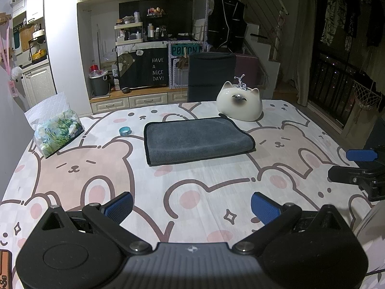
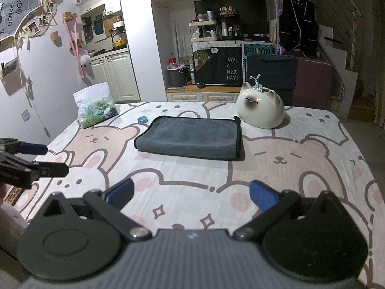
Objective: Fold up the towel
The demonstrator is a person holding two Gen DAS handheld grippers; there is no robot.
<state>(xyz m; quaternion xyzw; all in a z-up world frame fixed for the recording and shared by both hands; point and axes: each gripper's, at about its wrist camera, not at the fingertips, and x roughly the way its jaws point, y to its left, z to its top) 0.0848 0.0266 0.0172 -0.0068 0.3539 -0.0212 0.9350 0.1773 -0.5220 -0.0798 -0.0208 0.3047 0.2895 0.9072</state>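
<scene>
**Folded towel lying ahead of two spread claws**

The left gripper is hovering over the bear-print tablecloth with its blue-padded fingers spread wide and nothing between them. The right gripper is hovering the same way, its fingers also splayed apart and gripping nothing. Each claw is showing at the edge of the other's view: the right one is poking in at the far right of the left wrist view, the left one at the far left of the right wrist view.

The grey towel is lying flat on the cloth, well ahead of both claws and apart from them. It is sitting as a thick folded rectangle with a dark bound edge. From the left claw it is lying straight ahead, slightly to the right; from the right claw it is lying straight ahead.

Beyond the towel and just to its right, a white cat-shaped ceramic piece is sitting near the towel's far corner. Ahead and to the left, a small teal ring is resting just beside the towel's far left corner, and further left a tissue pack is standing on the cloth.
</scene>
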